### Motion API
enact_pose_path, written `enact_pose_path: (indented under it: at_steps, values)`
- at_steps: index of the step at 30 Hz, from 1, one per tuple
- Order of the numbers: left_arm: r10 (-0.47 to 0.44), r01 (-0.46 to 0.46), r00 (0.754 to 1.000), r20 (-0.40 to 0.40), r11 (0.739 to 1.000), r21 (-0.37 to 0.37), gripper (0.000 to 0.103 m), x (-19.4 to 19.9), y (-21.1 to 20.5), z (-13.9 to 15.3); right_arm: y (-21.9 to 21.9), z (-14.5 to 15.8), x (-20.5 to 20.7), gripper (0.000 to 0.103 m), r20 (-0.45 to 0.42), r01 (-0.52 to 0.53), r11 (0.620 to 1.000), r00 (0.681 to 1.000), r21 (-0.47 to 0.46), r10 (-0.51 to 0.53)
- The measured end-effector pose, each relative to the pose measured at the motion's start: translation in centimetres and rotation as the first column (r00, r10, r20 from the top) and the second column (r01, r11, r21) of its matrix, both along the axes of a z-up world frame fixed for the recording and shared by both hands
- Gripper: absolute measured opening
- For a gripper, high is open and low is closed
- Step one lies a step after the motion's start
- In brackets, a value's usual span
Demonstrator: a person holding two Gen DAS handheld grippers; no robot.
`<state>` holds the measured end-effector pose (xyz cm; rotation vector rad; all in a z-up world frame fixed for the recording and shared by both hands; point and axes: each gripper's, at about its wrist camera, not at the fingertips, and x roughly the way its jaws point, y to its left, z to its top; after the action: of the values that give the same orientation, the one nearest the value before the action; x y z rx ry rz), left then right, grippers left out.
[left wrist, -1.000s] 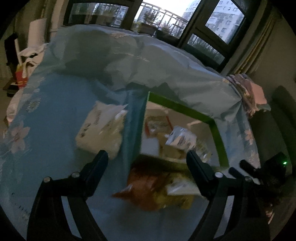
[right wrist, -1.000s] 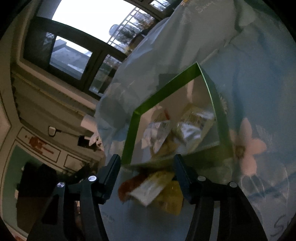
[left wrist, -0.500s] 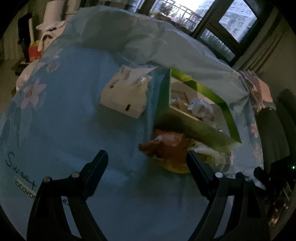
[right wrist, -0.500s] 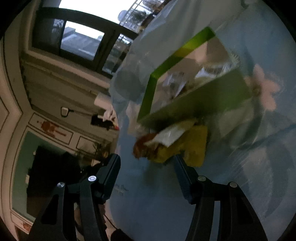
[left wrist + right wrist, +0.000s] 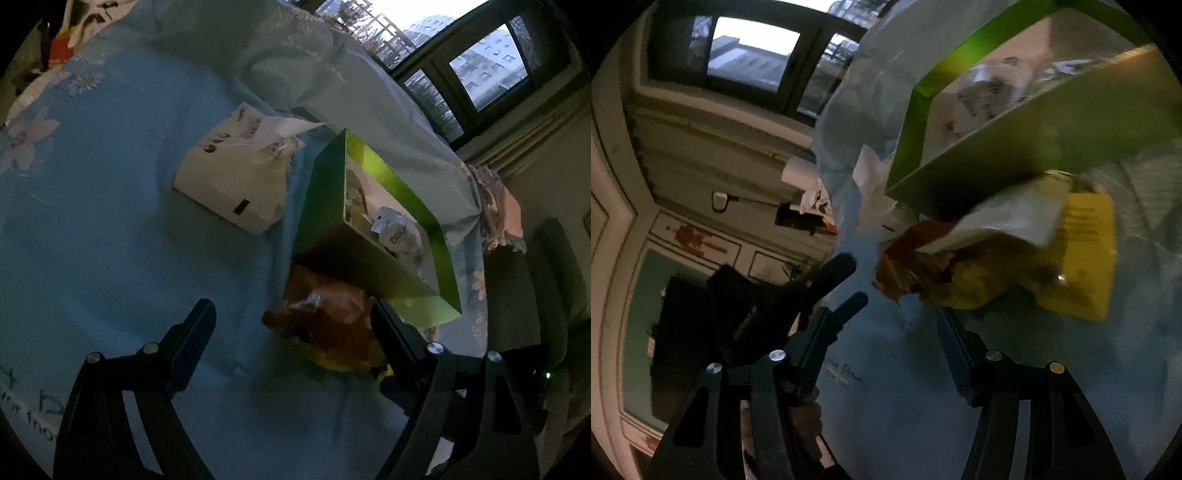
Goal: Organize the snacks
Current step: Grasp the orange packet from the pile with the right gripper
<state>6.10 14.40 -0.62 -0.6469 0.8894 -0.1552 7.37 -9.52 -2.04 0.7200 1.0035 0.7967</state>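
Snack pile (image 5: 332, 328) (red-brown pack, white pack, yellow pack (image 5: 1086, 254)) sits on the blue sheet (image 5: 110, 240), butted against the near wall of the green box (image 5: 373, 273), which already has packs in it. Left tool (image 5: 291, 325) wide and empty, pile just ahead, nearer its right finger. Right tool (image 5: 905, 325) also apart, nothing in it, pile just ahead and above in its view. We'd take one pack at a time, pinch the top white pack's free edge, lift clear of the wall before dropping in. White bag (image 5: 240, 181) lies apart, left of the box.
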Motion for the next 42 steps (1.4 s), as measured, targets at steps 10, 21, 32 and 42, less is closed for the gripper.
enact_pose_path:
  at_steps: [10,21,32,42]
  values:
    - [-0.068,0.066,0.997,-0.021,0.993,-0.101,0.069,1.9,0.9,-1.5,3.7,0.4,1.6,0.060,0.078,-0.028,0.990,0.996,-0.141,0.040]
    - [-0.144,0.133,0.989,-0.028,0.964,-0.230,0.048,2.3,1.1,-2.6,4.4,0.5,1.1,0.028,0.176,0.008,0.944,0.983,-0.330,0.053]
    - [-0.124,0.123,0.992,0.008,0.976,-0.179,0.045,0.2,1.5,-1.2,5.2,1.8,-0.5,0.013,0.253,-0.026,0.939,0.960,-0.344,0.119]
    - [-0.090,0.104,0.991,0.099,0.984,-0.146,0.045,-3.2,1.6,1.9,5.7,5.1,-3.3,0.013,0.360,-0.040,0.946,0.919,-0.321,0.161]
